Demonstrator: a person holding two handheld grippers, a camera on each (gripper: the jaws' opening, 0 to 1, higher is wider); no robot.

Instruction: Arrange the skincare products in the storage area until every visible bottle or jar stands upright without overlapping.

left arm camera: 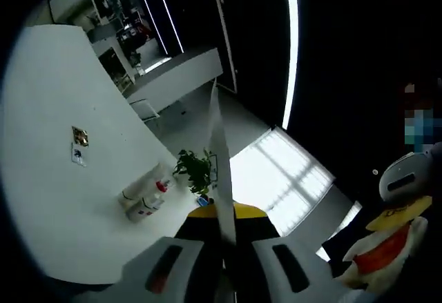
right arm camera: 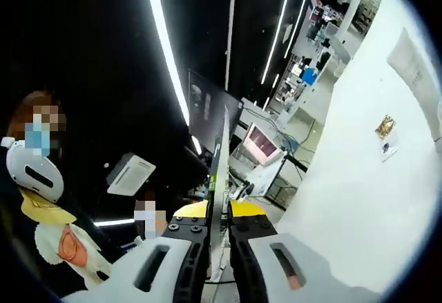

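The left gripper (left arm camera: pixel 226 261) has its jaws pressed together, nothing between them, and points up at a tilted room. Beyond it, two pale bottles (left arm camera: pixel 146 203), one with a red cap, stand close together beside a small green plant (left arm camera: pixel 195 170). The right gripper (right arm camera: pixel 219 258) also has its jaws pressed together, empty, aimed toward a ceiling with bright light strips (right arm camera: pixel 166 61).

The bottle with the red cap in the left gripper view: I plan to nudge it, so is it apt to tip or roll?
The bottle looks small and probably light, so a nudge could shift it easily. It seems to lie tilted on the white surface, so it may roll rather than tip. It sits against another pale container, which might move too.
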